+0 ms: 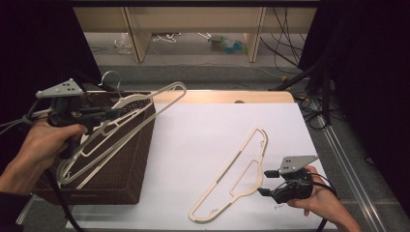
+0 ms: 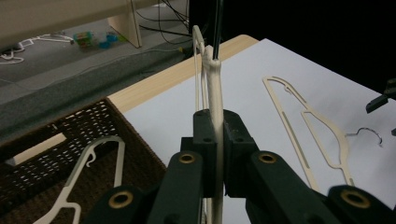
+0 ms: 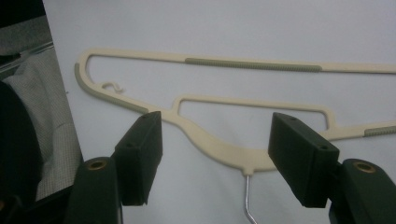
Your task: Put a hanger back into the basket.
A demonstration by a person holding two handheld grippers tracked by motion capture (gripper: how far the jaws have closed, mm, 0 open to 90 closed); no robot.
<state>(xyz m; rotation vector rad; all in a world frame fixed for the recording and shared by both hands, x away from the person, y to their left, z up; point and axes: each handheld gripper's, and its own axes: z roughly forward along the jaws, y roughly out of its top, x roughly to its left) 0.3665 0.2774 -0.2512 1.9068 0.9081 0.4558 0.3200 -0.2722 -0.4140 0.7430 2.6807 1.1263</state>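
My left gripper (image 1: 113, 114) is shut on the neck of a cream hanger (image 1: 145, 111) and holds it tilted above a brown wicker basket (image 1: 125, 179). In the left gripper view the jaws pinch the held hanger (image 2: 215, 116) edge-on. A white hanger (image 2: 74, 186) lies inside the basket (image 2: 93, 121). A second cream hanger (image 1: 241, 169) lies flat on the white sheet. My right gripper (image 1: 266, 182) stands open at that hanger's neck. In the right gripper view the neck (image 3: 224, 151) sits between the open jaws (image 3: 217, 149), with its metal hook (image 3: 246, 196) pointing toward me.
The white sheet (image 1: 203, 130) covers a wooden table whose far edge (image 1: 232, 96) shows behind it. The basket stands at the table's left side. Cables and shelving legs are on the floor beyond.
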